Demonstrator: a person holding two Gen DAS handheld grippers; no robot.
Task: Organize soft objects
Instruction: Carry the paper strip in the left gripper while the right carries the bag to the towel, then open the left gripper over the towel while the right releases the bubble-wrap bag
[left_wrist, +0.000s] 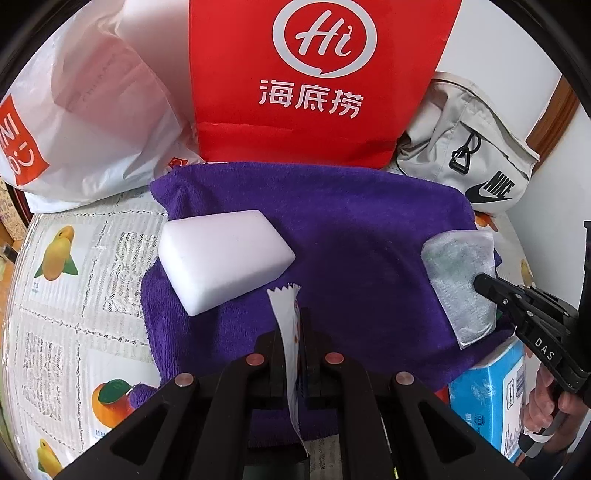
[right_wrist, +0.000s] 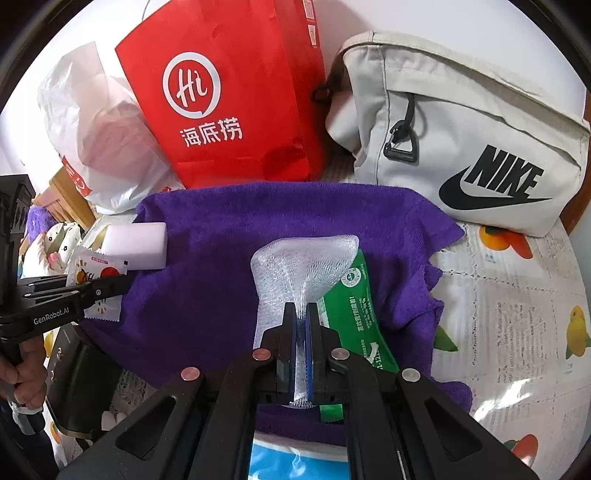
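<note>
I have the left gripper (left_wrist: 295, 325) clamped on a thin white sachet (left_wrist: 286, 332), its zigzag-cut edge sticking up past the fingertips; from the right wrist view the sachet (right_wrist: 98, 280) shows a red and orange print. The right gripper (right_wrist: 302, 321) is clamped on a piece of white mesh (right_wrist: 295, 266), which fans out above the closed jaws. From the left wrist view the mesh (left_wrist: 460, 280) appears as a flat translucent sheet pinched at its right edge. Both grippers hang over a purple towel (left_wrist: 351, 236) spread on the table, which is covered by a cloth (left_wrist: 74, 295) with fruit prints and lace panels. A white sponge block (left_wrist: 221, 258) lies on the towel's left part, near the towel's left edge. Under the mesh, a green packet (right_wrist: 360, 310) rests on the towel toward its right edge. Along the table's far edge, behind the towel, stand a white plastic bag (left_wrist: 92, 122) at the left, a red paper bag (left_wrist: 314, 74) with a white logo in the middle, and a pale grey pouch (right_wrist: 461, 140) with a black logo at the right. A blue tissue pack (left_wrist: 487, 402) sits at the towel's near right corner. A hand (right_wrist: 22, 365) grips the left gripper's handle.
</note>
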